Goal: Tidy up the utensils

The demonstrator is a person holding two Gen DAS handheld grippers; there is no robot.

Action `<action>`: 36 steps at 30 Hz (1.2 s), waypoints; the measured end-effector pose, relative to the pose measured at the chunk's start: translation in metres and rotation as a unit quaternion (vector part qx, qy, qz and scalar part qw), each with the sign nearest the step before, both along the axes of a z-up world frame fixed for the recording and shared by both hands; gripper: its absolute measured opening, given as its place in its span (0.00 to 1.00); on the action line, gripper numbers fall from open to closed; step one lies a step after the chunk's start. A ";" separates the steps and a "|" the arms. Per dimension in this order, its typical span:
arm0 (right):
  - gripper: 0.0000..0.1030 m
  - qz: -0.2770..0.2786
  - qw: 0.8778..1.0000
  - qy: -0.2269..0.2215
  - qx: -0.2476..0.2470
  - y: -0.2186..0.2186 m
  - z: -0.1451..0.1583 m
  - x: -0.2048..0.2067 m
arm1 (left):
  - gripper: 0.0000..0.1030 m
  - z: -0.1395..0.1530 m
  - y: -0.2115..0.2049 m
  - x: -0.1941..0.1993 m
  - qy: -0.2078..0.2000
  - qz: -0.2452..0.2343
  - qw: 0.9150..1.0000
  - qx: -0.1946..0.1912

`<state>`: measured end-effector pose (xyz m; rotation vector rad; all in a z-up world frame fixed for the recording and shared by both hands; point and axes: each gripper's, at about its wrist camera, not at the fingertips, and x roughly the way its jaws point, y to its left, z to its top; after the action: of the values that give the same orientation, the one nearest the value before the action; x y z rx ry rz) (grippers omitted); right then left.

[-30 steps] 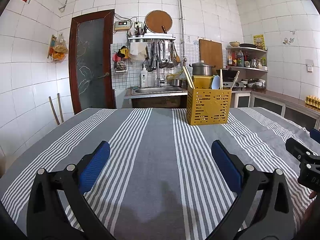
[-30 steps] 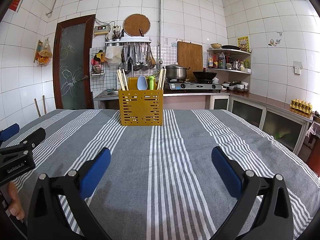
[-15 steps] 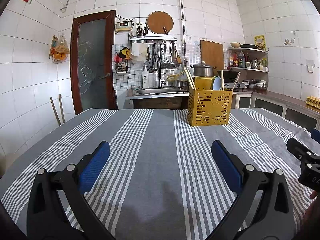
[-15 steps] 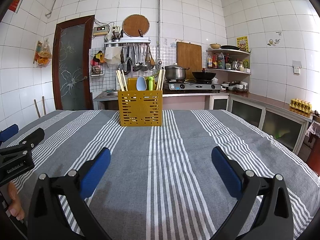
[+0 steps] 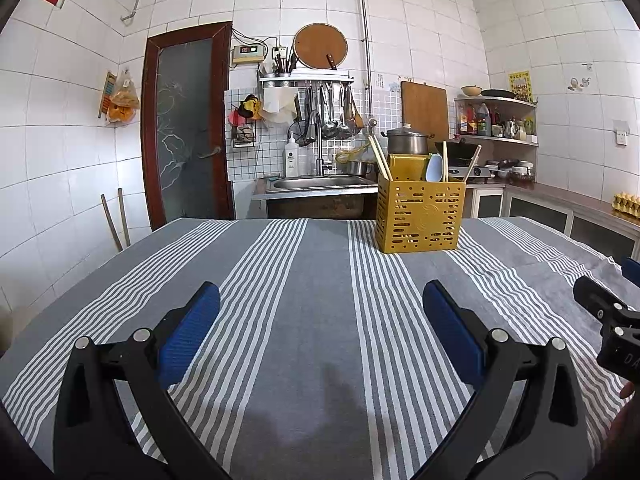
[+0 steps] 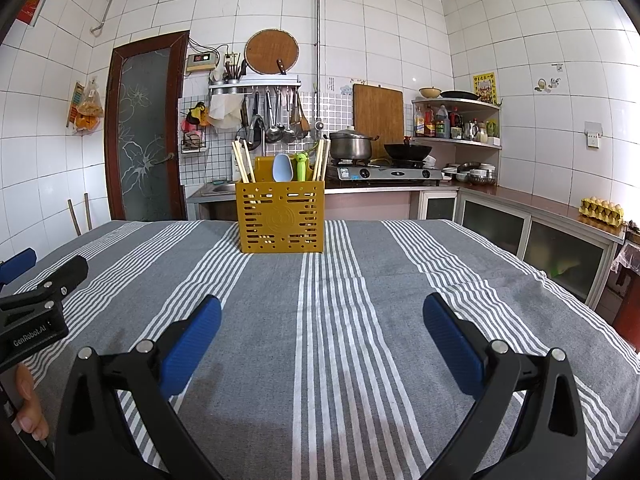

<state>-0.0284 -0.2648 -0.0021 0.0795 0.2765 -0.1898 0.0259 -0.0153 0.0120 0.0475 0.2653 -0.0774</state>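
A yellow perforated utensil holder [image 5: 420, 219] stands at the far side of the striped table; it also shows in the right wrist view [image 6: 279, 221]. It holds wooden chopsticks [image 6: 243, 161], a pale blue spoon [image 6: 281, 168] and a green utensil [image 6: 302, 164]. My left gripper [image 5: 320, 312] is open and empty, low over the cloth near the front. My right gripper [image 6: 322, 322] is open and empty, beside it to the right. Each gripper shows at the edge of the other's view.
The table carries a grey and white striped cloth [image 5: 320, 280]. Behind it are a sink [image 5: 320, 184], a gas stove with a pot and a wok [image 6: 384, 164], a counter with an egg tray [image 6: 602, 210], and a door [image 5: 186, 128].
Both views have tilted up slightly, so the holder sits a little lower in frame. Both grippers stay open and empty.
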 end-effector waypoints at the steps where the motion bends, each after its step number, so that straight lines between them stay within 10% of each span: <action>1: 0.96 0.000 1.000 0.000 0.000 0.000 0.000 0.000 | 0.95 0.000 0.000 0.000 0.000 0.000 1.000 0.000; 36: 0.96 -0.002 1.000 -0.002 0.000 -0.001 0.001 0.000 | 0.95 0.004 -0.001 -0.002 -0.003 0.004 1.000 0.001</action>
<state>-0.0283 -0.2663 -0.0011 0.0797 0.2729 -0.1947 0.0240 -0.0158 0.0156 0.0489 0.2586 -0.0693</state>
